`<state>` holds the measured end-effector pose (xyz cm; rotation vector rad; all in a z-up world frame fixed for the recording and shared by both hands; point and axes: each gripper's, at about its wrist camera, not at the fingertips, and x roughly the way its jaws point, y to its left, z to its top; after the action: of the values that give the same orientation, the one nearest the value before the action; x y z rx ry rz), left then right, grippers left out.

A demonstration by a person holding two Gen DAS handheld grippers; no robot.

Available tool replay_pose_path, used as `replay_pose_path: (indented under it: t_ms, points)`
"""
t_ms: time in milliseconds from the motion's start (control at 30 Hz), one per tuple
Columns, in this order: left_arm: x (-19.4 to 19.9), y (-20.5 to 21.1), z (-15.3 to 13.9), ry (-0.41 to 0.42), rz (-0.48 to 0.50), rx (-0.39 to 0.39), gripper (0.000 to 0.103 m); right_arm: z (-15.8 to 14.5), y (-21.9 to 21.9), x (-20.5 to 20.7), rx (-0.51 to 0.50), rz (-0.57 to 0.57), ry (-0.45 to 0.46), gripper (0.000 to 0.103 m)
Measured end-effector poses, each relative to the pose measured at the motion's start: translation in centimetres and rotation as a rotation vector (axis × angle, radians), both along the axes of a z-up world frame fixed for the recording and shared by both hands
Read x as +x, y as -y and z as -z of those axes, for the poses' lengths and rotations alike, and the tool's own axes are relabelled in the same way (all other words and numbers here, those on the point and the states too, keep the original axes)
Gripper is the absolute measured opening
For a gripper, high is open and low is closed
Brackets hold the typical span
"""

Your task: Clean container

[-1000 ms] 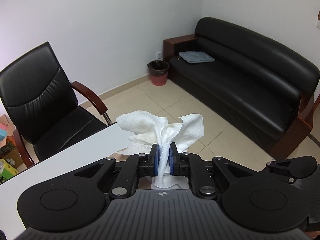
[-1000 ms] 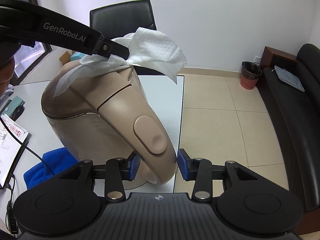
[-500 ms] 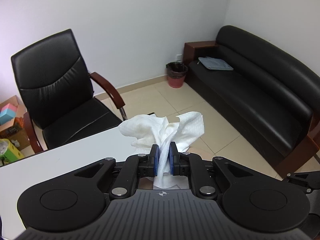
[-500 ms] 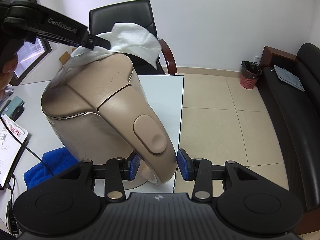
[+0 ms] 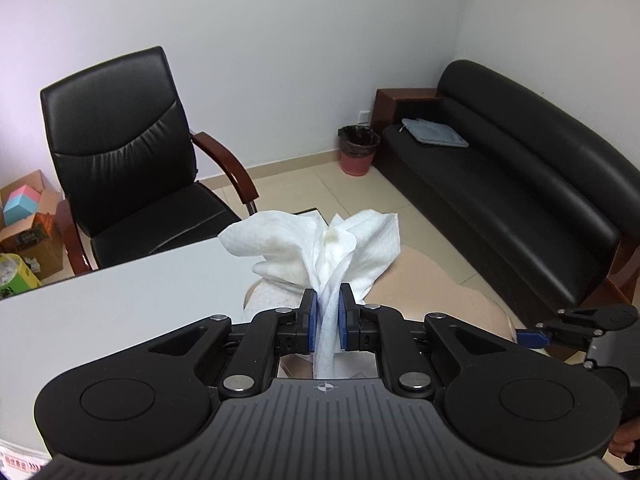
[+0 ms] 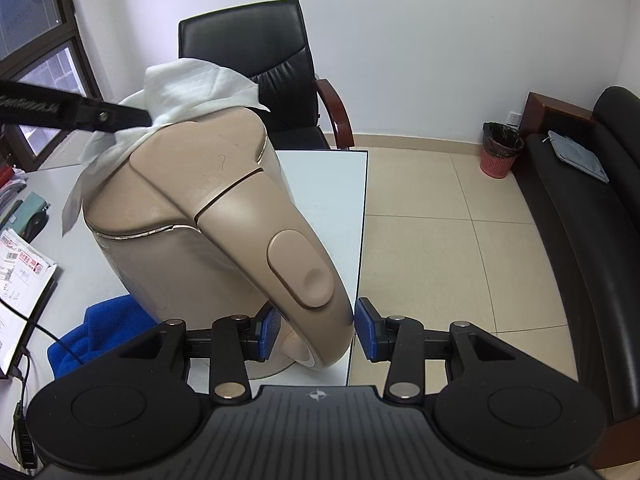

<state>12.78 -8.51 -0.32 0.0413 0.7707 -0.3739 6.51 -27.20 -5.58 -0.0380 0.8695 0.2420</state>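
Tan kettle handle between right gripper pads, white wipe atop its lid

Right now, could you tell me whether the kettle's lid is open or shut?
Shut: the lid lies flush on the tan kettle, only a thin seam showing.

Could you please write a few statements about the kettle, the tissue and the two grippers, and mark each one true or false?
1. The left gripper has its jaws shut on a white tissue. True.
2. The right gripper grips the tan kettle by its spout. False: its jaws sit on either side of the handle.
3. The tissue lies on top of the kettle's lid. True.
4. The kettle's lid stands open. False: it is closed.
5. A blue cloth lies on the table beside the kettle's base. True.
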Motion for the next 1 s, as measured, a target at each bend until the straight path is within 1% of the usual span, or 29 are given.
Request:
replay_pose_path:
  t_ms: [100,333,500,567,733,800,900,1000]
  points:
    - [-1.1,-0.1,0.1,-0.002,-0.002,-0.024,0.012,0.0,0.0,0.0,0.000,0.000,0.000,0.043]
    - [-2.9,1.2,0.2,0.004,0.039,-0.026,0.011,-0.1,-0.3,0.5,-0.003,0.000,0.000,0.043]
    - [-4.3,2.9,0.3,0.012,0.102,-0.008,0.011,-0.2,-0.2,0.7,-0.004,-0.001,-0.002,0.043]
    - [-4.7,3.5,0.5,0.021,0.119,0.004,0.011,-0.2,-0.2,0.7,-0.004,-0.001,-0.002,0.043]
    - [-5.0,4.7,0.6,0.025,0.151,0.005,0.011,-0.2,-0.1,0.7,-0.003,-0.001,-0.002,0.043]
    - [-4.9,4.8,0.7,0.023,0.148,0.003,0.011,-0.2,-0.1,0.6,-0.003,-0.001,-0.002,0.043]
    - [-4.6,4.0,0.7,0.003,0.111,-0.037,0.010,-0.3,-0.1,0.6,-0.003,-0.002,-0.001,0.043]
    - [-4.4,3.3,0.6,0.002,0.082,-0.037,0.011,-0.3,-0.1,0.7,-0.002,-0.002,-0.001,0.043]
